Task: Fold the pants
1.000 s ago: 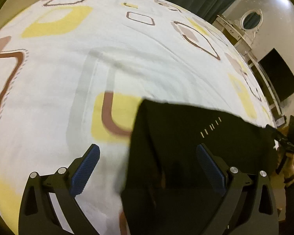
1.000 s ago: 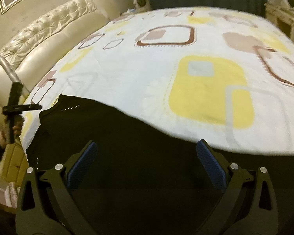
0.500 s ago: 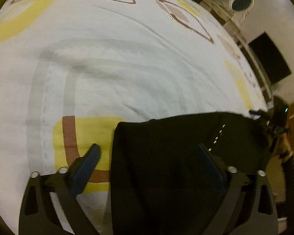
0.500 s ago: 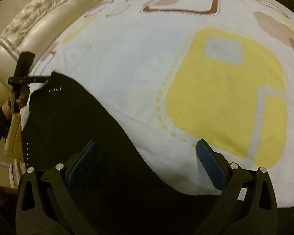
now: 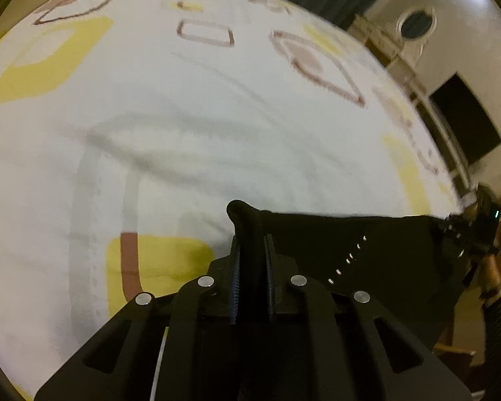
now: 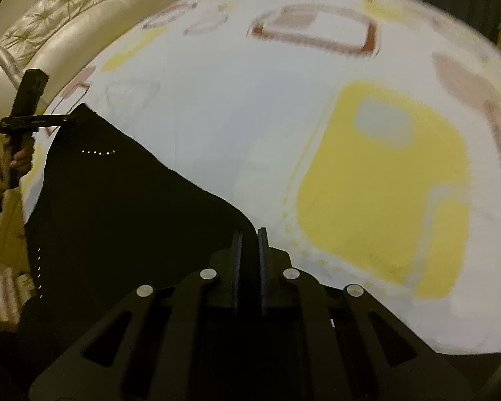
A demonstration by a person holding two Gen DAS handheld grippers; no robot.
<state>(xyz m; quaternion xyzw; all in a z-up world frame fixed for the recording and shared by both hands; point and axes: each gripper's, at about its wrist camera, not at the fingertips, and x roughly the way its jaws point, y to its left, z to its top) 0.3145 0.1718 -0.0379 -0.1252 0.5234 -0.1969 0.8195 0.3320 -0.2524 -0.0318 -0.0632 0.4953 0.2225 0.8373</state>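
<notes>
Black pants with a row of small silver studs lie at the near edge of a bed. My left gripper is shut on a bunched corner of the pants, which sticks up between the fingers. In the right wrist view the pants spread to the left, and my right gripper is shut on their near right corner. Each view shows the other gripper at the far corner of the cloth: the right one and the left one. The cloth hangs stretched between them.
The bed sheet is white with yellow and brown squares. A cream tufted headboard stands at the left of the right wrist view. A white dresser with an oval mirror and a dark screen stand beyond the bed.
Both grippers were open over the pants' edge and have now closed on the cloth. The gripped edge is now gathered and pulled taut between them.
</notes>
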